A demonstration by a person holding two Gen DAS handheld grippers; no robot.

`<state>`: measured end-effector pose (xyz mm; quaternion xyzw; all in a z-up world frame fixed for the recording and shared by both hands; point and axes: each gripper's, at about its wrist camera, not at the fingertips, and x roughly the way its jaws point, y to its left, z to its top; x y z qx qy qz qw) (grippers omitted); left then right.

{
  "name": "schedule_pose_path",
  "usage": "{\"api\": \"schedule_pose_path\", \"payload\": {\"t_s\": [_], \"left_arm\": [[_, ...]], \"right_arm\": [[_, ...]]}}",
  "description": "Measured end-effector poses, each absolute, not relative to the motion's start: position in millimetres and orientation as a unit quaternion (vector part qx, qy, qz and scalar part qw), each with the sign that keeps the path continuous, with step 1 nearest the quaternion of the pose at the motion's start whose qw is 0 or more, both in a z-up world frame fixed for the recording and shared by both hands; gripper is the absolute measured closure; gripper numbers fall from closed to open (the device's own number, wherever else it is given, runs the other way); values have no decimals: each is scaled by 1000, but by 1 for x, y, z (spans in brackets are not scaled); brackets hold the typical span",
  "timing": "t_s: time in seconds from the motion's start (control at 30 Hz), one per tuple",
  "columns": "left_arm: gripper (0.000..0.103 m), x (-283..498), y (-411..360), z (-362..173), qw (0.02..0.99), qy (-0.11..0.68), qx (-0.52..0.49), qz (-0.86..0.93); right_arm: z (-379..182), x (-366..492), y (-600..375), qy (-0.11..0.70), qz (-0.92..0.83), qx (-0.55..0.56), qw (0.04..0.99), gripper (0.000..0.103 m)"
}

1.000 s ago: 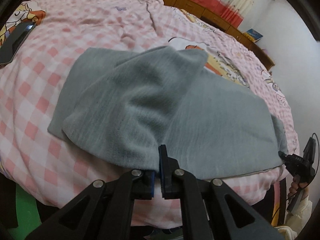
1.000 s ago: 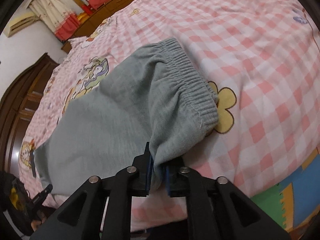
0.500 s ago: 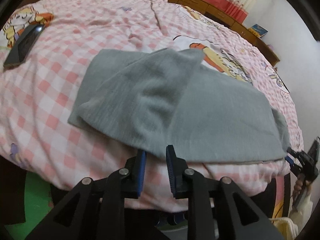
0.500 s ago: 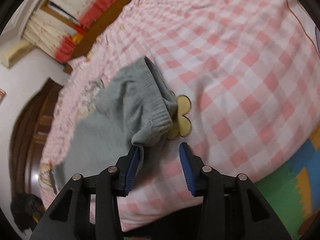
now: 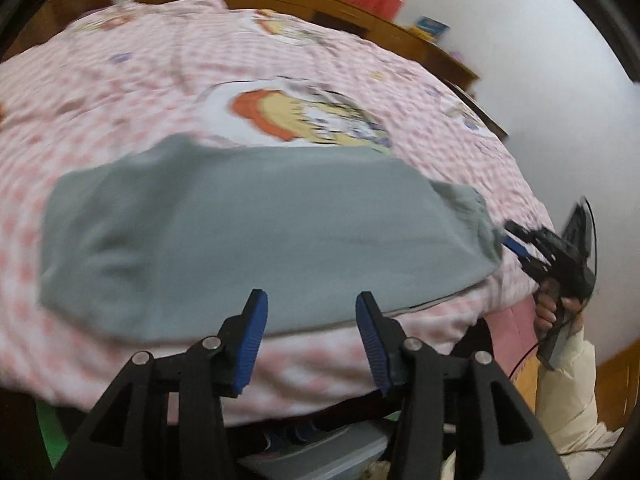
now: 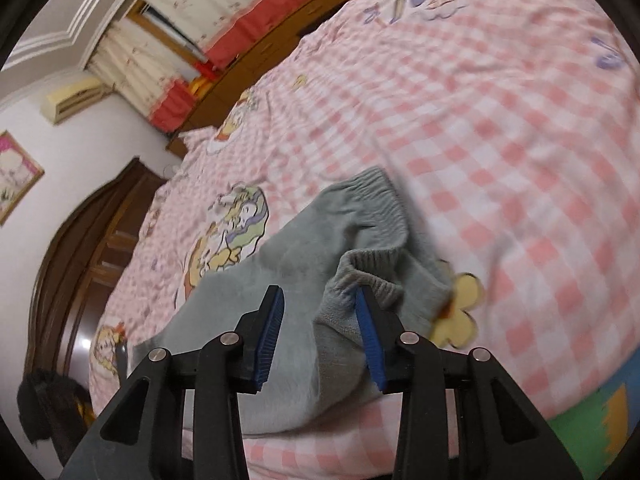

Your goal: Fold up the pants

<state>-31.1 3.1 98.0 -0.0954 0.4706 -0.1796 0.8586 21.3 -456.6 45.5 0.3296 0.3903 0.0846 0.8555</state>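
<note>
Left wrist view: the grey pants (image 5: pixel 248 236) lie folded flat along the near edge of the bed, a broad band running from the left side to the right, on the pink-and-white checked bedspread (image 5: pixel 120 92). The picture is blurred, so the layers of the fold cannot be told apart. Just beyond the far edge of the pants is a cartoon figure print (image 5: pixel 304 116) on the spread. The left gripper (image 5: pixel 308 316) hangs over the near hem with its blue-padded jaws spread wide, holding nothing. At the right end of the pants the right gripper (image 5: pixel 520 244) shows, its tips at the bunched waistband end, gripped by the person's right hand (image 5: pixel 556 308).

In the right wrist view the ribbed elastic waistband (image 6: pixel 380 208) is rumpled and curls up from the bed. The right gripper (image 6: pixel 320 320) has its jaws apart; the right pad (image 6: pixel 368 336) touches a fold of the waistband, with grey cloth lying between the pads, not pinched. A yellow flower print (image 6: pixel 460 316) sits just beside the waistband. Beyond the bed are a wooden headboard (image 6: pixel 280 40), red-trimmed curtains (image 6: pixel 208 20), a dark wooden door (image 6: pixel 80 264) and an air conditioner (image 6: pixel 72 96).
</note>
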Motion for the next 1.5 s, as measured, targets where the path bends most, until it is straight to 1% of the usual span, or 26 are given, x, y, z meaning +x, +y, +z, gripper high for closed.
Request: {"api": "schedule_pose_path", "payload": {"t_s": [0.23,0.4,0.5,0.67,0.8,0.87,0.9,0.93,0.97,1.07,1.17,1.37,1.5], "left_arm": [[55,9,-108,96,836,465,-44,-288],[55,34,-201,81,791,481,-51,-375],[55,43,-252,69,775,484,-35,-405],[55,51,-304,46,761,498,-23,-415],[55,58,-319,40,778,484,-9,-400],[57,59,-319,41,788,472,-9,-396],[63,61,-319,42,791,467,-12,-395],[84,62,-319,42,794,463,-14,-394],[91,62,-316,44,795,458,-18,-397],[92,62,-306,55,801,443,-42,-401],[92,59,-297,70,812,424,-53,-399],[92,58,-284,89,825,406,-67,-388],[92,61,-279,99,834,396,-65,-377]], "right_arm": [[44,32,-455,415,99,313,849,64],[44,28,-470,427,100,318,841,64],[46,24,-482,426,99,322,840,64],[50,14,-502,418,92,329,842,64],[50,2,-516,404,75,327,851,64],[44,-3,-518,403,65,322,854,64],[40,-4,-517,406,62,319,854,64],[34,-5,-515,413,60,316,852,64],[29,-4,-513,418,62,316,849,64],[14,0,-507,430,68,324,840,64],[9,8,-504,424,61,332,840,64],[22,-2,-502,396,52,335,853,64],[18,-2,-499,404,57,333,850,64]]}}
